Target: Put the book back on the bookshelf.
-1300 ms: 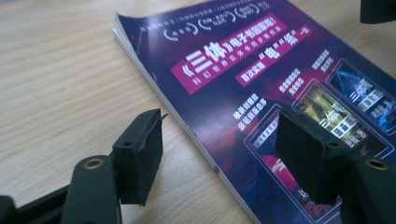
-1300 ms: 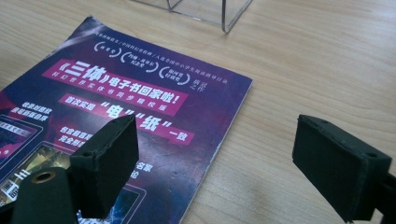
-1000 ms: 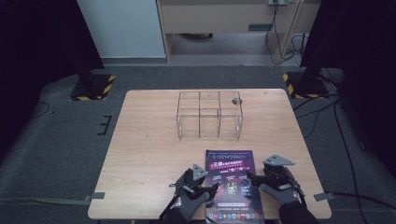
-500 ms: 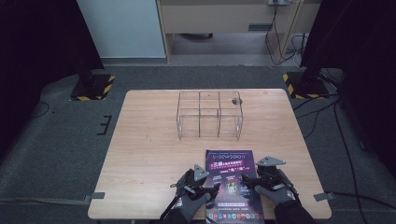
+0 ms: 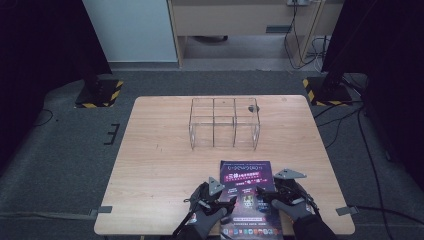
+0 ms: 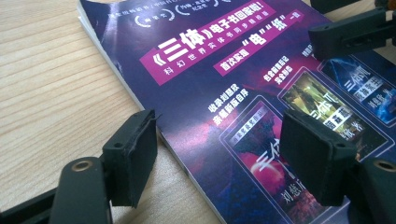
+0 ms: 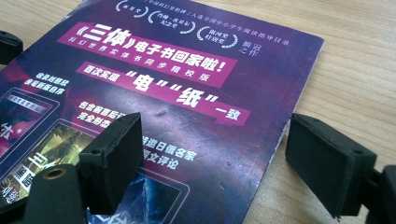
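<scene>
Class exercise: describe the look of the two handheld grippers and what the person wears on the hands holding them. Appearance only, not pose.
The left gripper and right gripper are black, each topped by a grey three-cornered plate. Each has two black jaws ending in blocky rectangular pads with a rough, foam-like face, fixed to arms with round metal-rimmed holes. The hands wear dark grey gloves, with dark sleeves behind.
</scene>
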Demonstrator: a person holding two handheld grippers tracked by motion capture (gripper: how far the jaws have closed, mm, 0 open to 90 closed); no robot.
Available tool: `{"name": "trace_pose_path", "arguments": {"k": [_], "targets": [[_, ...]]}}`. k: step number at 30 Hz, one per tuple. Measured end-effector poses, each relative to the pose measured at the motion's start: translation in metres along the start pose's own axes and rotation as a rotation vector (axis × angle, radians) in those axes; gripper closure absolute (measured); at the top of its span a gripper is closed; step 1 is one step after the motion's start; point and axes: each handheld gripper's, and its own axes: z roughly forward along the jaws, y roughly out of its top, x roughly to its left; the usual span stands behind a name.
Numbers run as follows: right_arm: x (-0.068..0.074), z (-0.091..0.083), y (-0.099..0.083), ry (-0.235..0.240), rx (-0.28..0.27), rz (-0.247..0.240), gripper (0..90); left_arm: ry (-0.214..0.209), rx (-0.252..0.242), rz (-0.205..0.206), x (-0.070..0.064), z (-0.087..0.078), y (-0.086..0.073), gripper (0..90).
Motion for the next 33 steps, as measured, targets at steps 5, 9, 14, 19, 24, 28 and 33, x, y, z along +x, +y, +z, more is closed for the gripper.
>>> {"name": "trace_pose_path", "arguments": {"k": [5,9,14,19,24,28,33], "targets": [[-0.0001,0.0000,-0.0005,0.001,-0.005,-0.003,19.1,0.028,-0.006,0.011,-0.0003,0.0022,-0.0003,22.4],[0.0004,0.0000,-0.0010,0.000,-0.008,-0.001,19.2,0.002,-0.020,-0.026,-0.0005,0.0050,0.0017,21.9],[0.0016,0.0011,-0.0021,-0.001,-0.023,-0.005,18.9,-0.044,-0.050,-0.119,0.0044,0.0037,0.0008,20.8],[0.0012,0.0011,-0.0032,0.002,-0.031,-0.005,18.7,-0.056,-0.068,-0.145,0.0057,0.0028,-0.0004,21.2],[0.0011,0.0012,-0.0033,0.005,-0.032,-0.005,18.6,-0.075,-0.092,-0.162,0.0060,-0.0002,0.0009,21.2],[0.0009,0.0012,-0.0032,0.005,-0.033,-0.002,18.6,-0.087,-0.099,-0.179,0.0068,-0.0008,0.0010,21.2],[0.0001,0.0010,-0.0030,0.005,-0.030,0.001,18.6,-0.064,-0.067,-0.153,0.0065,0.0034,-0.0006,21.6]]}}
